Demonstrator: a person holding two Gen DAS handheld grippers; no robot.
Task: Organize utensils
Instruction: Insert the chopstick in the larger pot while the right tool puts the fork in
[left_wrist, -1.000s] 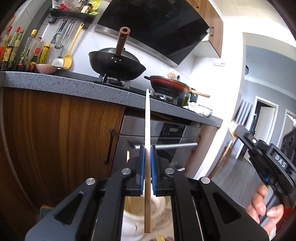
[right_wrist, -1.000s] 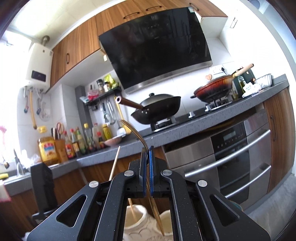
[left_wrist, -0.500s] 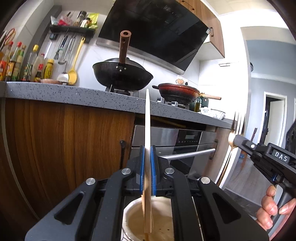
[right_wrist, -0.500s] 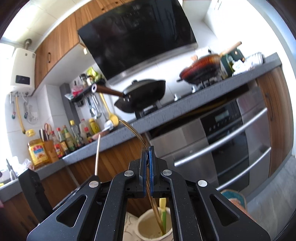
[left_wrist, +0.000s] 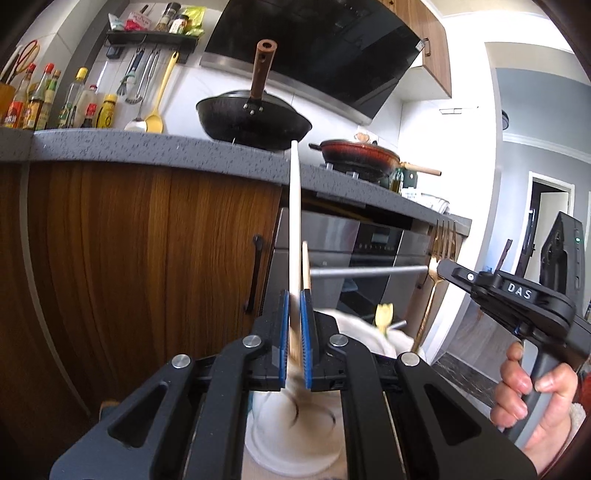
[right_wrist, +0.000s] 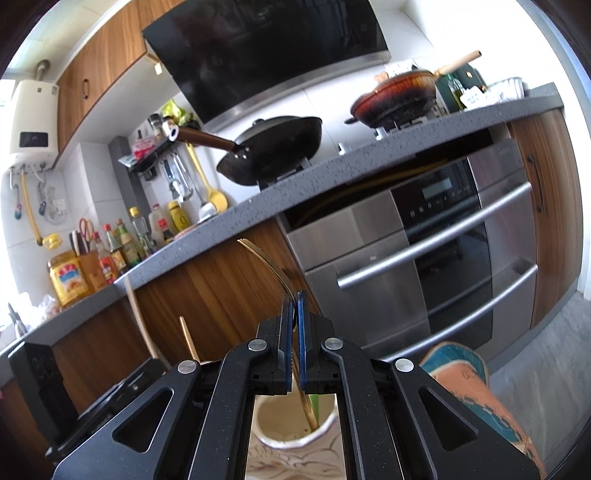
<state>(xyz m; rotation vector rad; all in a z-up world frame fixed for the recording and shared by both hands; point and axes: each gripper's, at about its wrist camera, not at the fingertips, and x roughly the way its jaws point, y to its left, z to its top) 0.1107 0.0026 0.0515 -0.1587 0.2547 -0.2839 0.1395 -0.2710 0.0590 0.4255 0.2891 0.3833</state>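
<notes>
Two utensils are going down at once as I lower both tools toward the white holders below the kitchen cabinets. My left gripper (left_wrist: 294, 332) is clenched on a pale wooden spatula (left_wrist: 294, 221), held upright, its lower end blurred just above the mouth of a white ceramic holder (left_wrist: 291, 443); a second ago that holder was barely in view, and now its rim fills the bottom of the left wrist view. My right gripper (right_wrist: 294, 332) is clamped on a gold fork (right_wrist: 273, 266), tines up and curving left, with the handle tip now dipping inside the rim of a cream holder (right_wrist: 325, 424) where a green utensil (right_wrist: 314, 400) already stands. From the left wrist view the same fork (left_wrist: 439, 243) shows upright beside the oven, with my hand (left_wrist: 535, 398) on the right tool's grip. A yellow utensil (left_wrist: 384, 314) pokes up between the two holders. Both tools have dropped over the last second, so I judge the placing step nearly done: what remains is to sink each piece a little further and let go. Whether the spatula's end has entered its holder I cannot tell through the blur.
</notes>
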